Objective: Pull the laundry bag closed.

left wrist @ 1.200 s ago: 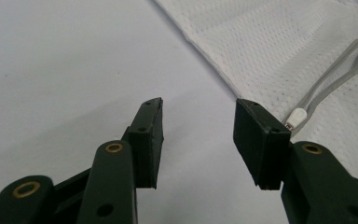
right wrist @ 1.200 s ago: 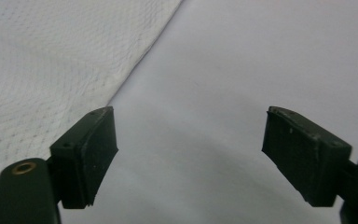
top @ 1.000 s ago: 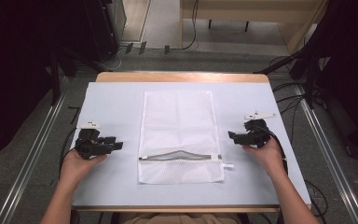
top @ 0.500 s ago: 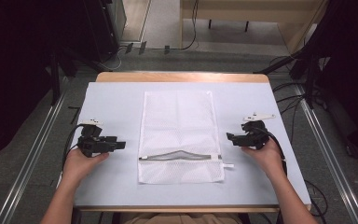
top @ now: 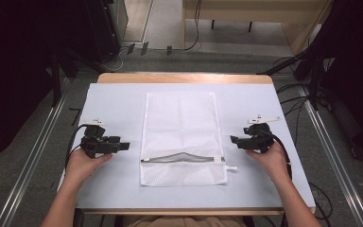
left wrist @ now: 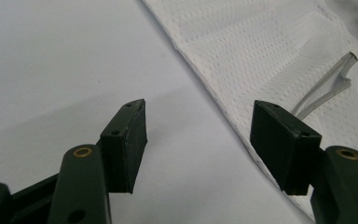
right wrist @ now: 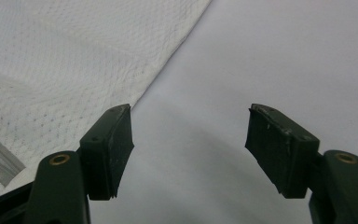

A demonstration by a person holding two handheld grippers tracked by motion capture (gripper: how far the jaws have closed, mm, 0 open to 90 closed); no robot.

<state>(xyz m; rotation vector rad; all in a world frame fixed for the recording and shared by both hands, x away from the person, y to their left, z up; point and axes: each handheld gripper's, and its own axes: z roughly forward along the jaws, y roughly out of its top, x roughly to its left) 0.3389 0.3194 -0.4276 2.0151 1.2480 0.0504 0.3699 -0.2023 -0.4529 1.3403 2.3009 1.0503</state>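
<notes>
Table (top: 118, 101), rectangular, pale blue-grey cover w/ a wooden edge showing along the far side, takes up most of the high view. Lying flat in its middle we see the white mesh laundry bag (top: 179, 123), oblong, long side running away from us; a grey zip (top: 182, 157) crosses it near the near end, partly gaping w/ a small peak in the middle, and a small white pull tab (top: 231, 168) sticks out at its right end

Our left hand (top: 82, 163) sits at the near left, holding the black two-jaw left gripper (top: 125, 145), which points right toward the bag's left edge, near it but apart. In the left gripper view its jaws stand wide apart w/ nothing between them; the bag's edge (left wrist: 214, 100) runs diagonally past the right-hand pad (left wrist: 279, 142), and we can't tell if that pad touches the mesh. A white strip (left wrist: 326, 88) of the zip area shows beyond

Right hand (top: 269, 158) holds the black two-jaw right gripper (top: 233, 140), pointing left at the bag's right edge, just beside it. Right gripper view: jaws spread wide, empty, bare table cover (right wrist: 284, 56) between them; mesh (right wrist: 74, 56) lies by the left-hand pad (right wrist: 109, 149), contact unclear

Cables (top: 286, 151) trail from both grippers
</notes>
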